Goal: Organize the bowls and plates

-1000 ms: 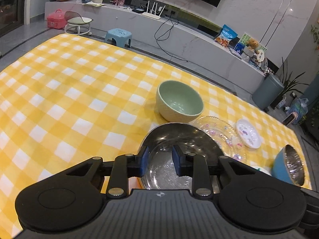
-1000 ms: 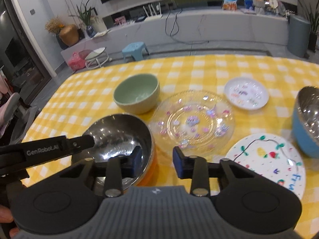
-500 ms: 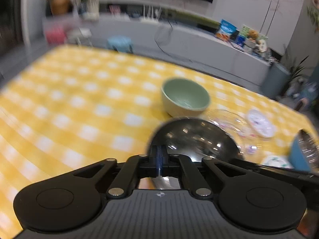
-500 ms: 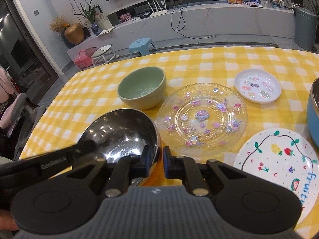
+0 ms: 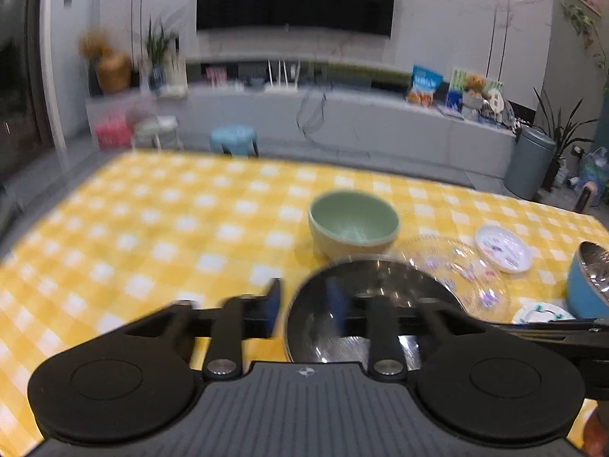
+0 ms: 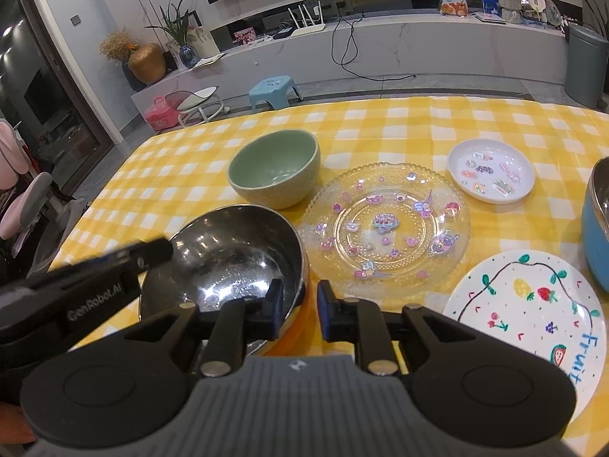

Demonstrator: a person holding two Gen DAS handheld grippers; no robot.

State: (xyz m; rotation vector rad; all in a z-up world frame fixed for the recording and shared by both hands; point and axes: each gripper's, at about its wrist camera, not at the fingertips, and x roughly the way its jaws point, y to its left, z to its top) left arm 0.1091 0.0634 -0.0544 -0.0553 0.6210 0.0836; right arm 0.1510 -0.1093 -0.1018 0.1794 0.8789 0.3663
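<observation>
A steel bowl [image 6: 228,251] with an orange outer wall stands on the yellow checked tablecloth [image 6: 380,122], nearest to me. My right gripper [image 6: 299,304] straddles its near right rim, one pad inside and one outside; the jaws are opening with a gap at the rim. My left gripper [image 5: 303,304] straddles the steel bowl's [image 5: 373,297] left rim, its jaws opening wide. Behind stand a green bowl [image 6: 274,169], a clear glass plate [image 6: 388,224], a small white plate [image 6: 491,171], a painted white plate [image 6: 533,316] and a blue bowl [image 6: 595,228].
A finger of the left tool [image 6: 152,253] reaches over the steel bowl's left rim. A blue stool [image 6: 272,89] and a low grey TV bench [image 6: 418,42] lie beyond the table. Bare cloth stretches left of the green bowl [image 5: 354,221].
Both grippers shut on the steel bowl's rim half a second ago and have opened again. The left view has rolled and tipped up. The bowl stays in place.
</observation>
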